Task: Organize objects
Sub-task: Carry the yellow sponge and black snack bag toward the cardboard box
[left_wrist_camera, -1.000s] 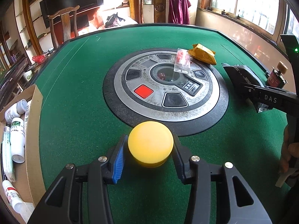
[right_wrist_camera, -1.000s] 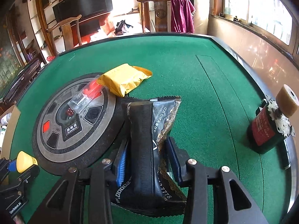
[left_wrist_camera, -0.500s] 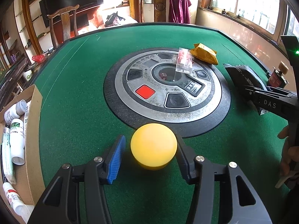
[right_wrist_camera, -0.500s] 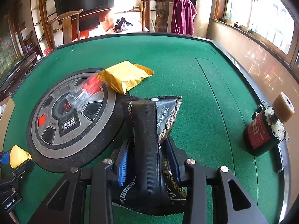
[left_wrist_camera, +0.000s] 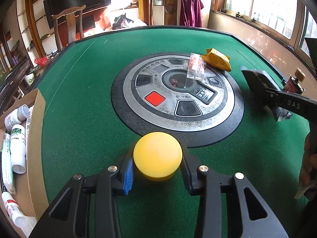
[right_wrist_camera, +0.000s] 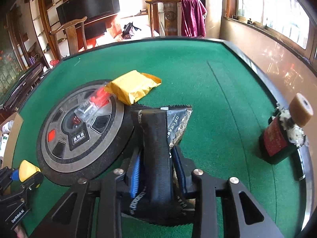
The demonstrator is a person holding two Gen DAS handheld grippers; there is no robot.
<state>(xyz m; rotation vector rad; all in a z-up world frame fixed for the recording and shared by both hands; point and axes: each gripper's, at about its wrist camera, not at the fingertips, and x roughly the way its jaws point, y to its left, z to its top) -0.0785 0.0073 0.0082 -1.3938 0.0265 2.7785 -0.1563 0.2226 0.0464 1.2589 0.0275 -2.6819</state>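
Observation:
My left gripper (left_wrist_camera: pixel 156 170) is shut on a round yellow container (left_wrist_camera: pixel 157 155) just above the green felt, near the dark ring of the table's centre disc (left_wrist_camera: pixel 178 93). It shows small at the left in the right wrist view (right_wrist_camera: pixel 25 171). My right gripper (right_wrist_camera: pixel 156 168) is shut on a black snack packet (right_wrist_camera: pixel 158 138), held upright at the disc's right edge; the left wrist view shows it at the right (left_wrist_camera: pixel 259 83). A yellow snack packet (right_wrist_camera: pixel 132 88) and a clear bag with red pieces (right_wrist_camera: pixel 95 103) lie on the disc's far side.
A cardboard box (left_wrist_camera: pixel 33 138) with white bottles (left_wrist_camera: pixel 17 146) stands at the table's left edge. A dark red-labelled bottle with a cork stopper (right_wrist_camera: pixel 281 136) lies at the right rim. Wooden chairs (left_wrist_camera: pixel 67 25) stand behind the table.
The left gripper opened around the yellow container half a second ago and has closed on it again. The right gripper moved slightly with the black packet still held.

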